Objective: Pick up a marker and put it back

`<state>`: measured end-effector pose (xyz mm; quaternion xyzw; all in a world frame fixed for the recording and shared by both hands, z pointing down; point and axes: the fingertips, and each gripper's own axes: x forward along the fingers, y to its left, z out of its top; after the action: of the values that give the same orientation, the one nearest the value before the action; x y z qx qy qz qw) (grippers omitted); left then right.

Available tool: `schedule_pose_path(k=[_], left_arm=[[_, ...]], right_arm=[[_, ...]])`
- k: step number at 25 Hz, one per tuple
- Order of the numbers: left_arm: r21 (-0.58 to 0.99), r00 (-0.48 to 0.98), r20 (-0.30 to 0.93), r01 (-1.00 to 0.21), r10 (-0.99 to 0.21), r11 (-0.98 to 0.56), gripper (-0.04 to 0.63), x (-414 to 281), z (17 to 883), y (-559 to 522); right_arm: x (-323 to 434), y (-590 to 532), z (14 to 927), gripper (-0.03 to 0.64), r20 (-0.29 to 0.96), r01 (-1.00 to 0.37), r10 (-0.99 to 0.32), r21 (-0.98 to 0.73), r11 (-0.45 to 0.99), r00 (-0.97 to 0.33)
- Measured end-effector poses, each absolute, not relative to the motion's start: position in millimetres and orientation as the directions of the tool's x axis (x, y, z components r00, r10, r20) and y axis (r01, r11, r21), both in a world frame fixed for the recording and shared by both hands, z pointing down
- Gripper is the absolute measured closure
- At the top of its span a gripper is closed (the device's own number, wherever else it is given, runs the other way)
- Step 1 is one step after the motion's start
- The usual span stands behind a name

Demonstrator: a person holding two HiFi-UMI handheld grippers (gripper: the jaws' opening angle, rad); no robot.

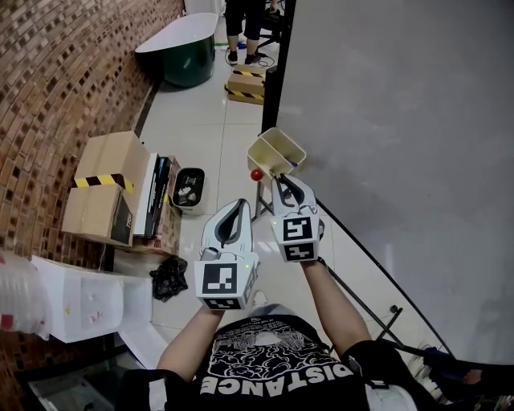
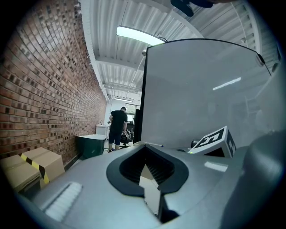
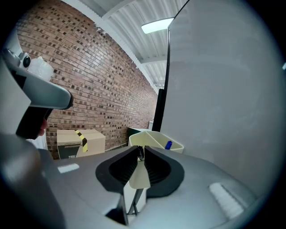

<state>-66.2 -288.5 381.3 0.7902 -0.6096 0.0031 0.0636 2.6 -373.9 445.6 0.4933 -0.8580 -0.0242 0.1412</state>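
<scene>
A cream tray (image 1: 286,144) hangs at the lower corner of the whiteboard (image 1: 401,136). A blue marker (image 1: 294,164) pokes up from its right end, and its blue cap (image 3: 168,145) shows in the tray (image 3: 152,137) in the right gripper view. My right gripper (image 1: 283,180) points at the tray from just below it. Its jaws meet at the tips (image 3: 140,151), where a small dark sliver shows that I cannot identify. My left gripper (image 1: 241,204) hovers lower and to the left, shut with nothing held (image 2: 145,150). A red knob (image 1: 256,174) sits beside the tray.
Cardboard boxes (image 1: 104,189) and a black bin (image 1: 189,189) stand along the brick wall on the left. A dark green tub (image 1: 178,56) and a standing person (image 1: 245,24) are at the far end. The whiteboard stand's legs (image 1: 369,297) run along the floor.
</scene>
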Motion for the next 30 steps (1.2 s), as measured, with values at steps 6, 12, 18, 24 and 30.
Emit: schedule_pose_path(k=[6, 12, 18, 24, 30], left_arm=[[0.101, 0.271, 0.079, -0.959, -0.959, -0.263, 0.589, -65.7, 380.5, -280.8], [0.096, 0.281, 0.066, -0.957, -0.958, -0.274, 0.589, -67.5, 373.3, -266.3], [0.097, 0.301, 0.051, -0.951, -0.952, -0.295, 0.589, -68.9, 364.2, -242.9], [0.086, 0.322, 0.034, -0.944, -0.946, -0.318, 0.589, -71.9, 359.5, -209.0], [0.097, 0.335, 0.022, -0.938, -0.942, -0.332, 0.589, -72.2, 353.7, -175.9]], right_arm=[[3.0, -365.1, 438.2, 0.58, 0.206, -0.843, -0.857, 0.175, 0.508, -0.473], [6.1, -347.3, 416.2, 0.58, 0.16, -0.856, -0.873, 0.181, 0.485, -0.461], [9.2, -314.7, 381.6, 0.58, 0.083, -0.872, -0.892, 0.188, 0.452, -0.445], [6.9, -266.5, 355.0, 0.58, 0.018, -0.883, -0.899, 0.182, 0.433, -0.437], [3.3, -220.2, 340.6, 0.58, -0.025, -0.889, -0.899, 0.163, 0.428, -0.438]])
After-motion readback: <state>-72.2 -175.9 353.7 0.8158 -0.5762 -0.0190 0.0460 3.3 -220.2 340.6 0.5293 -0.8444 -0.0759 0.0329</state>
